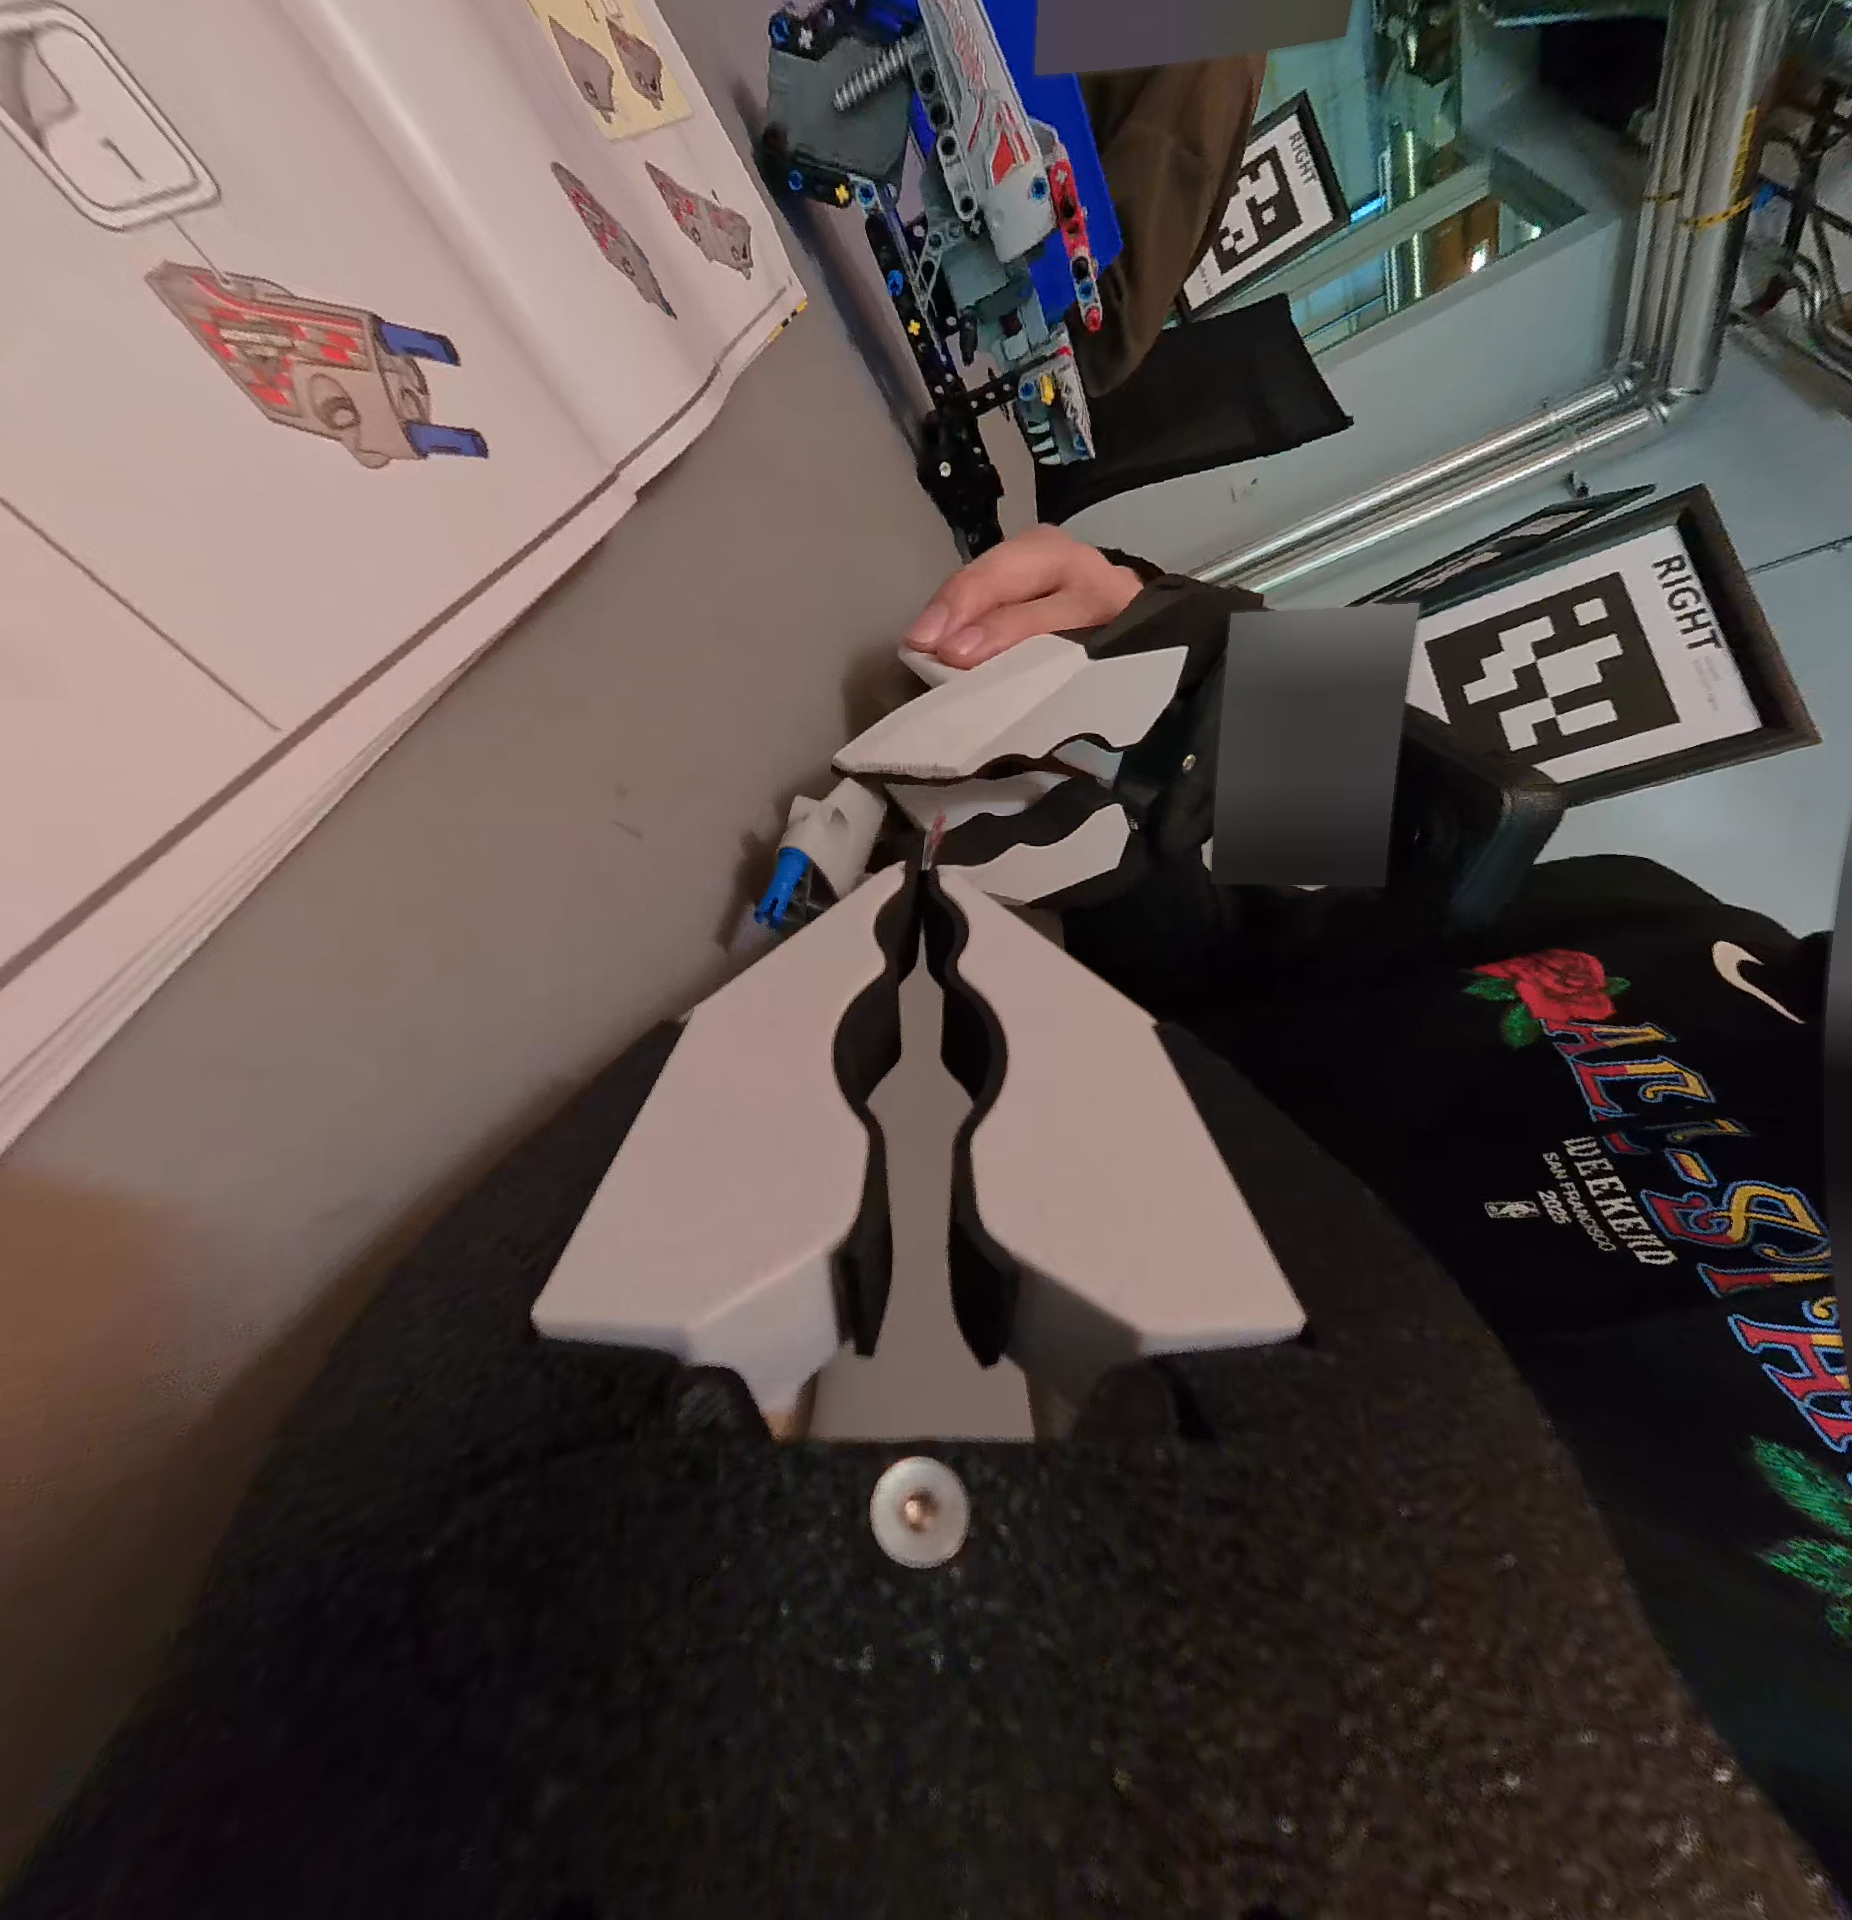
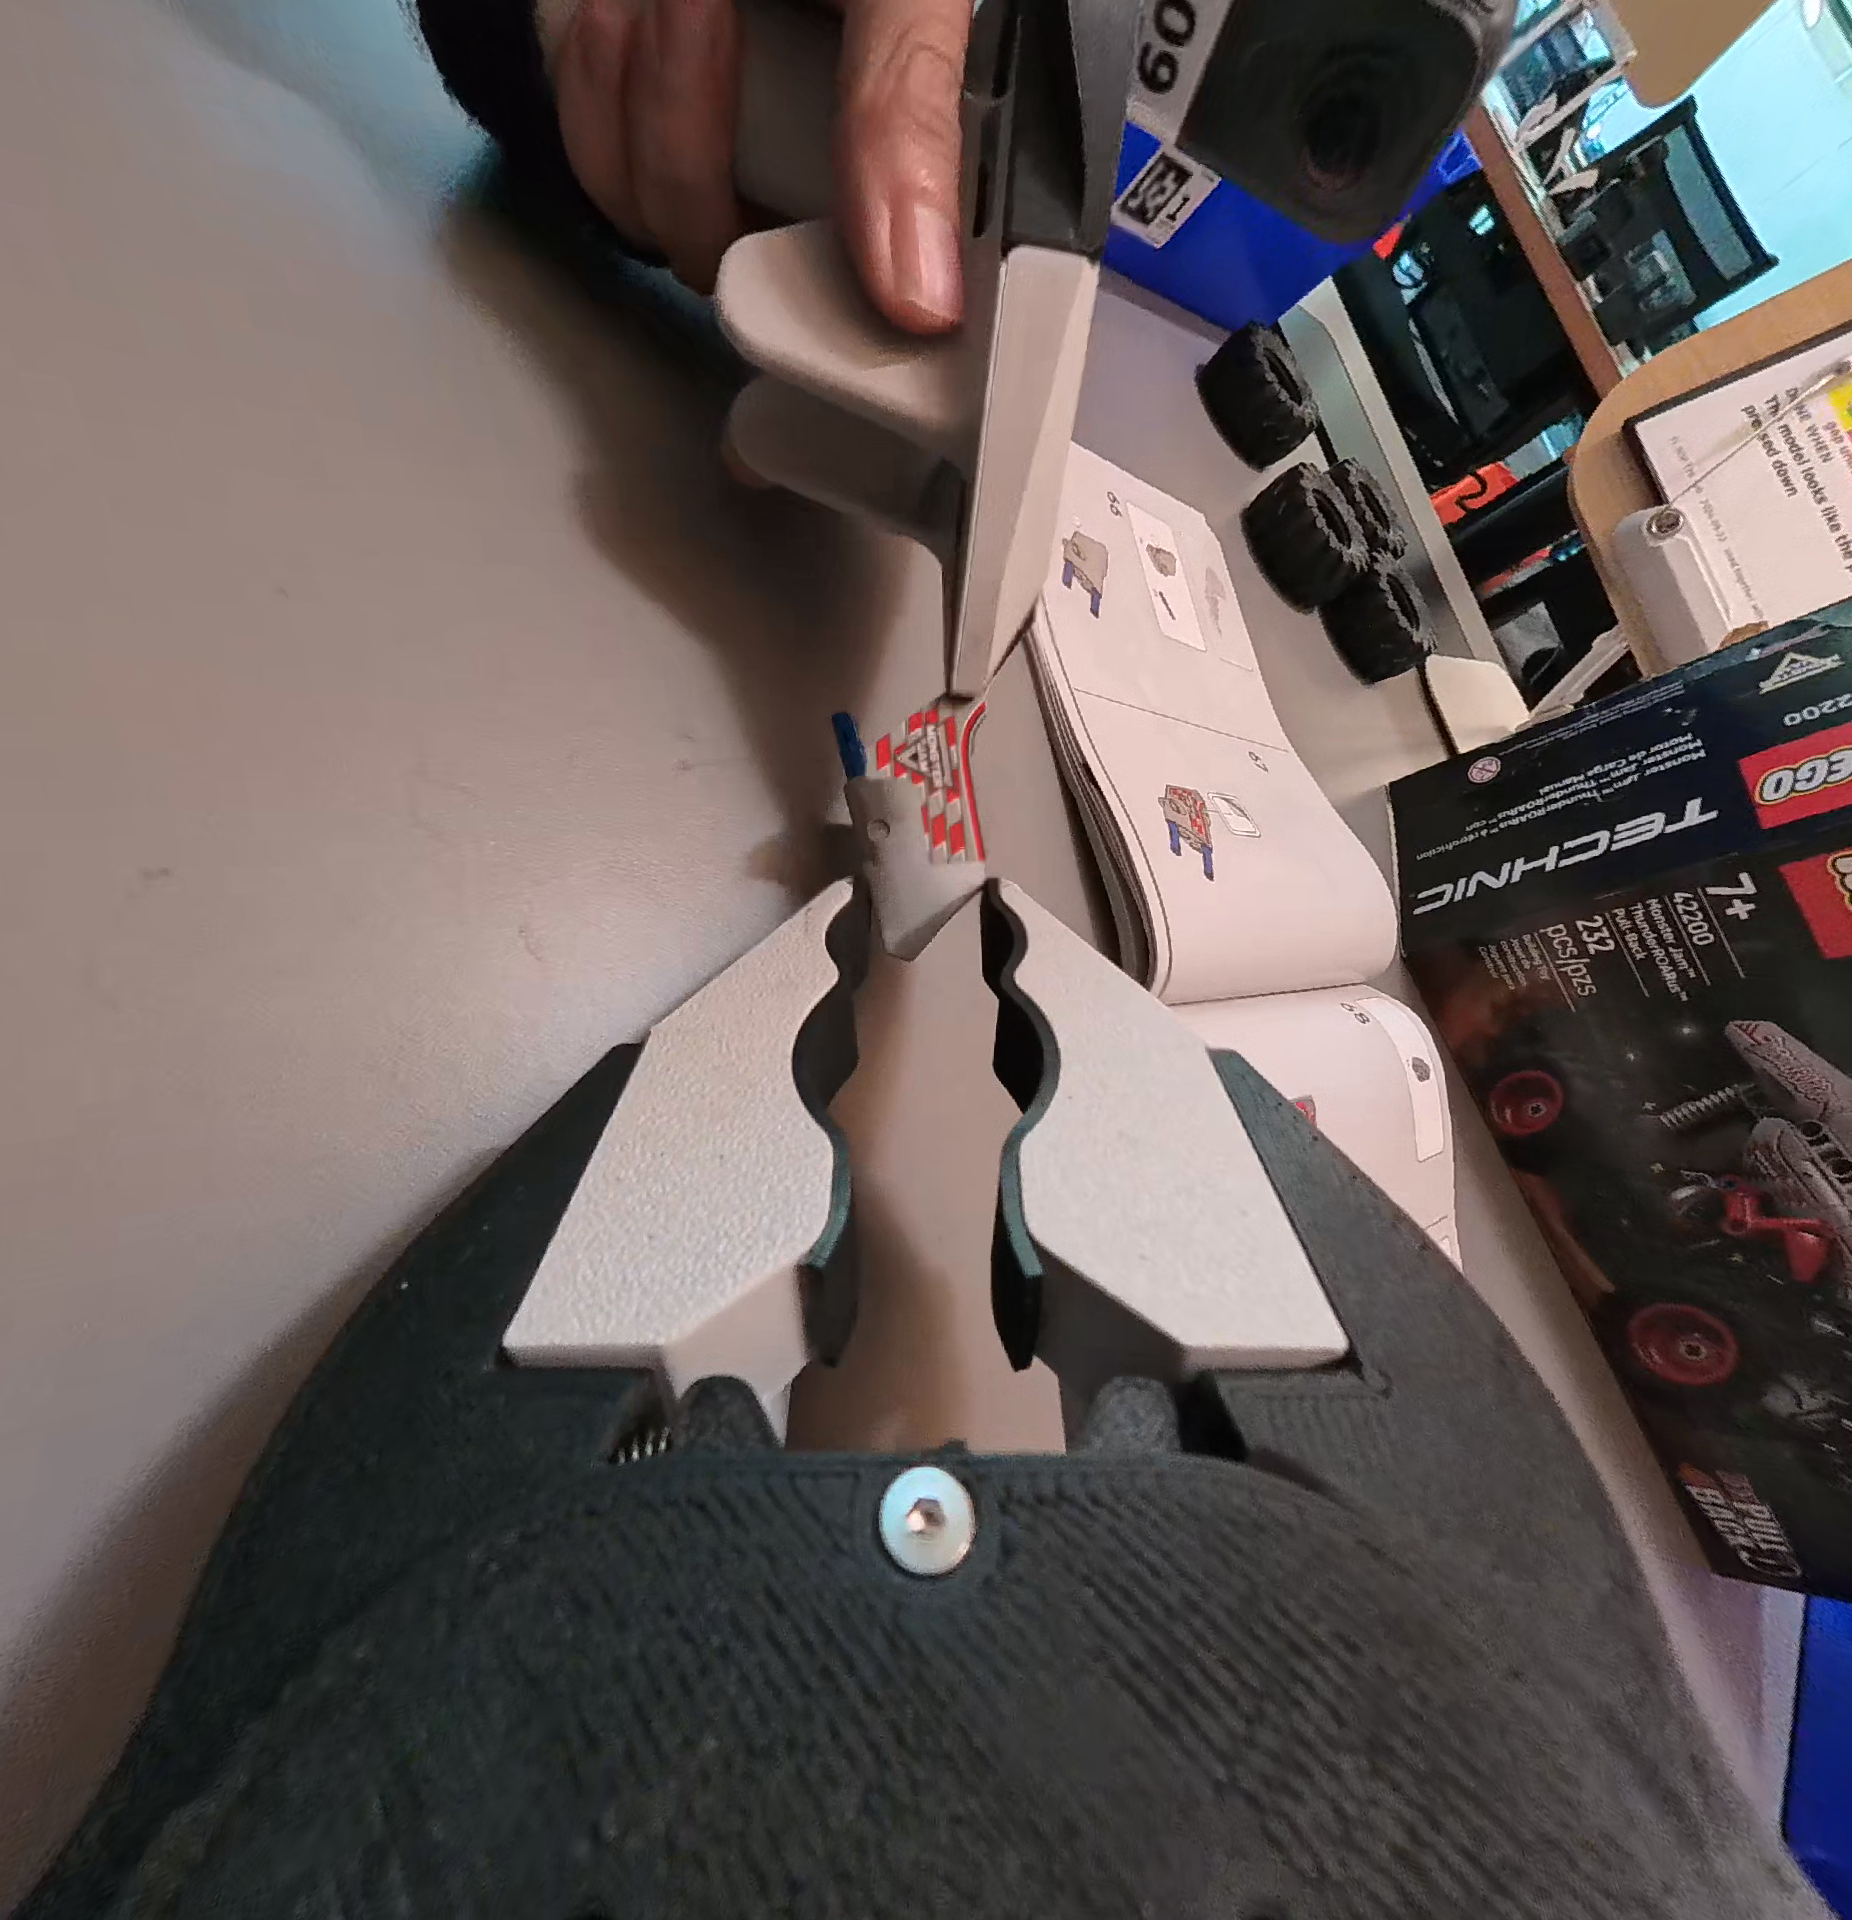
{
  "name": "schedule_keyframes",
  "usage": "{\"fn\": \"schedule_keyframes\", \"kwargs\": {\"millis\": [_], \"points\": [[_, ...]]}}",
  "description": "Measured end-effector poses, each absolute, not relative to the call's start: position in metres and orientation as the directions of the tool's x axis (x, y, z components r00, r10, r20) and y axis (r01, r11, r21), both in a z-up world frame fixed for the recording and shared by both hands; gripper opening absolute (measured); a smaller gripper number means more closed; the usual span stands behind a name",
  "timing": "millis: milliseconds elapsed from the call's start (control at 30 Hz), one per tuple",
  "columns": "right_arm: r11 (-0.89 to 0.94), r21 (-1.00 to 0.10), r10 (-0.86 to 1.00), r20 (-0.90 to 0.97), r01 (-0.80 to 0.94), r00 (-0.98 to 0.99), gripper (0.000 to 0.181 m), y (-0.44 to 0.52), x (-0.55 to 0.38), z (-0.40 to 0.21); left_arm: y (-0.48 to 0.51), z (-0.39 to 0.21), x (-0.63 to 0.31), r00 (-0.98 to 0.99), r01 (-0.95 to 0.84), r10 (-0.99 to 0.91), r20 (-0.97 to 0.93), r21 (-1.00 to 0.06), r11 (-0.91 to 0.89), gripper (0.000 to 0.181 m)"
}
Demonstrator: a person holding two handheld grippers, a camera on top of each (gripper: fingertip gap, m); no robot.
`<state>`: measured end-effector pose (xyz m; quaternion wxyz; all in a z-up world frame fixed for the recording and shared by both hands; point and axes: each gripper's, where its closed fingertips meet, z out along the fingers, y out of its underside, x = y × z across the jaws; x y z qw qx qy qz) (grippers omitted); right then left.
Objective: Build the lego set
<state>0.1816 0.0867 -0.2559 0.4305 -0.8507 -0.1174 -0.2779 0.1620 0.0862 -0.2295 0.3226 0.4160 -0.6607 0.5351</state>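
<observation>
Here my right gripper (image 2: 927, 914) clamps its jaws on the grey panel (image 2: 906, 894) above the counter (image 2: 278, 727), steadying it. My left gripper (image 1: 917, 883) pinches the sticker (image 2: 932, 779) shut, laying it flat on that panel.

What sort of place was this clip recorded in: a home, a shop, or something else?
Most likely a lab or workshop data-collection bench, not a home: framed fiducial marker boards stand beside the grey table, exposed metal ducting runs behind, and an instruction card is clipped up nearby.
</observation>
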Motion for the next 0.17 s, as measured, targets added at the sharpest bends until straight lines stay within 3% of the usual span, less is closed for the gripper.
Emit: {"fn": "schedule_keyframes", "kwargs": {"millis": [167], "points": [[-0.596, -0.671, -0.027, 0.566, 0.442, 0.824, 0.02, 0.0855, 0.1821, -0.2556, 0.0913, -0.233, 0.1656, -0.431, -0.902, -0.201, 0.88, -0.426, 0.068, 0.0]]}}
